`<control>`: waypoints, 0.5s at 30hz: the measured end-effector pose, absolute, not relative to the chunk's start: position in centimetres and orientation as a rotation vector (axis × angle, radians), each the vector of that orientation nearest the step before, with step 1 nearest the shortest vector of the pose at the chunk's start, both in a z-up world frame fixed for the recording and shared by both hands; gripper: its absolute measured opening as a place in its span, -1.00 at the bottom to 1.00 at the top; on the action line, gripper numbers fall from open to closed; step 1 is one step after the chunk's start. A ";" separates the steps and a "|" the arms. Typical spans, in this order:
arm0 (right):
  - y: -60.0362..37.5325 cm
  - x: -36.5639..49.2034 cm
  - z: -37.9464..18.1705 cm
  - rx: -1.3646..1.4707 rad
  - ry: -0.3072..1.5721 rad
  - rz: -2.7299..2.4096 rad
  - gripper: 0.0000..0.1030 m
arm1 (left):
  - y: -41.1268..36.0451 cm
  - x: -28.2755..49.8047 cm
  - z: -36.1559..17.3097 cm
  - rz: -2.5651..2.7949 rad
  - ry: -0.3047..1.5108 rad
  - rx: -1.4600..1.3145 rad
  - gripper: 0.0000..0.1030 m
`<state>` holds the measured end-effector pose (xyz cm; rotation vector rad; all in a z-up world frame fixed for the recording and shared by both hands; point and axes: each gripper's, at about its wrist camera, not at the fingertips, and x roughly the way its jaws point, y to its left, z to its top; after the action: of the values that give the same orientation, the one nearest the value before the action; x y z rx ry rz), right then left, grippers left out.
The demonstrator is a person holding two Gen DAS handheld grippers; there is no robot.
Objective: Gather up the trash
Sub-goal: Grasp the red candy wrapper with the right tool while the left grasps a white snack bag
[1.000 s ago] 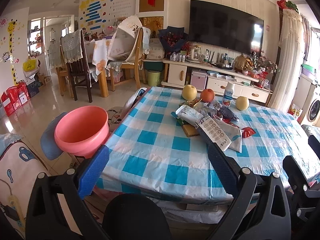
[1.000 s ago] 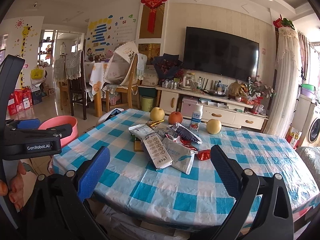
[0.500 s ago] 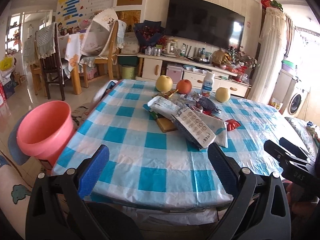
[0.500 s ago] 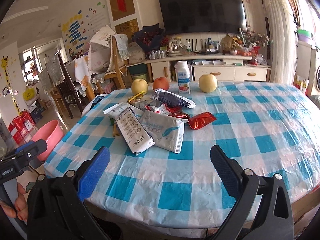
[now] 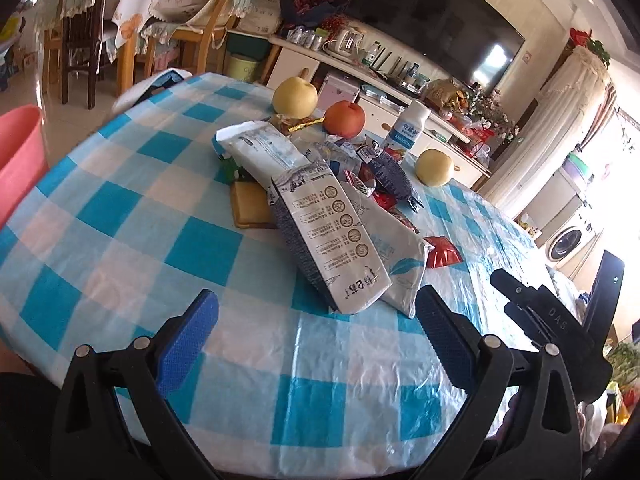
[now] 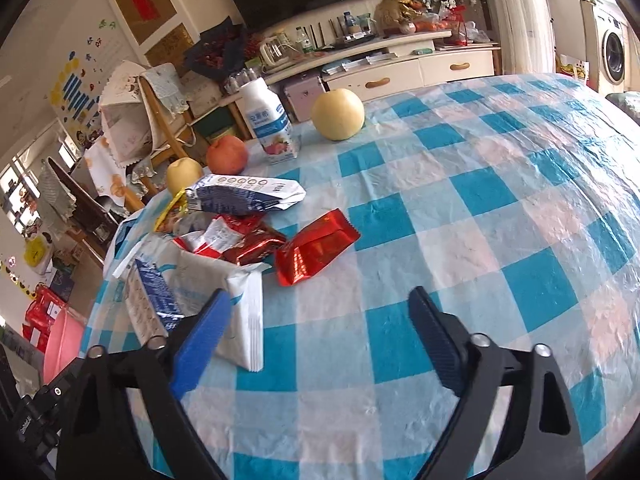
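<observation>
Jaws: both your grippers gape wide, empty. Left gripper (image 5: 316, 332) hovers low at the table (image 5: 120, 216) edge, aimed at the wrapper pile (image 5: 332, 236); right gripper (image 6: 320, 340) tilts beside the red wrapper (image 6: 316, 246).

The left hand-held gripper (image 5: 316, 324) hovers over the near edge of the bench (image 5: 120, 240), its jaws spread wide with nothing between the blue pads. The right hand-held gripper (image 6: 320, 334) hangs just inside the same edge, jaws equally wide and empty. It also shows at the right of the left wrist view, with what may be fingers (image 5: 588, 428) blurred beneath it.
</observation>
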<state>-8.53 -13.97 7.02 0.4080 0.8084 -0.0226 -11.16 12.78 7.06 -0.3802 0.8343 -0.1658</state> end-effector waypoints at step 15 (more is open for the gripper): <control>-13.0 0.0 3.4 0.151 0.935 0.087 0.74 | 10.0 -2.9 3.1 0.008 0.926 -0.471 0.78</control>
<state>0.00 -13.02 3.43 0.1512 0.9350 0.0867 -2.86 9.98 3.11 -0.4714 0.9256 0.0078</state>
